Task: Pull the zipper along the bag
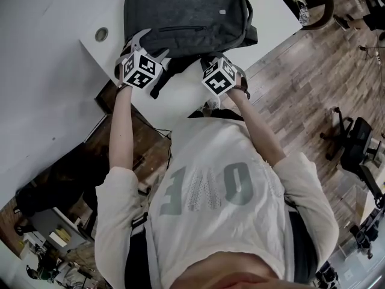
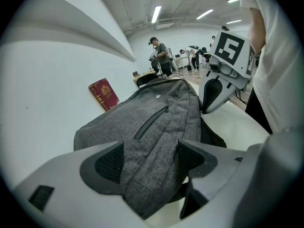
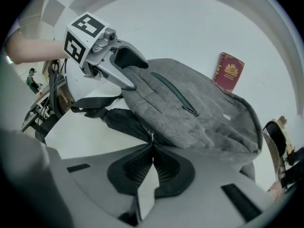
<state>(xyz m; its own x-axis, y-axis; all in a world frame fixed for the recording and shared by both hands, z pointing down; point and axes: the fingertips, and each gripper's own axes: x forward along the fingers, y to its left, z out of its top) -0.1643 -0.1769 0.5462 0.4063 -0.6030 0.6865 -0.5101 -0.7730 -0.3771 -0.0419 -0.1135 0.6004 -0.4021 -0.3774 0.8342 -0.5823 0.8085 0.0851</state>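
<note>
My right gripper (image 3: 152, 145): jaws pinched closed on small metal zipper pull (image 3: 150, 137) at near edge of bag (image 3: 199, 113). My left gripper (image 2: 151, 151): jaws clamp bag's corner fabric (anchor, hold taut). I'd pull slow, follow curved zip track, stay low. Bag is soft grey woven cloth, slumped on white surface (image 3: 95, 137). Red booklet (image 3: 229, 71) lies beyond.

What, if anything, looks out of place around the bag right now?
Nothing damaged or spilled. A red booklet sits on the table beyond the bag, unrelated to zipping, and the bag's straps sprawl loose beside it.
</note>
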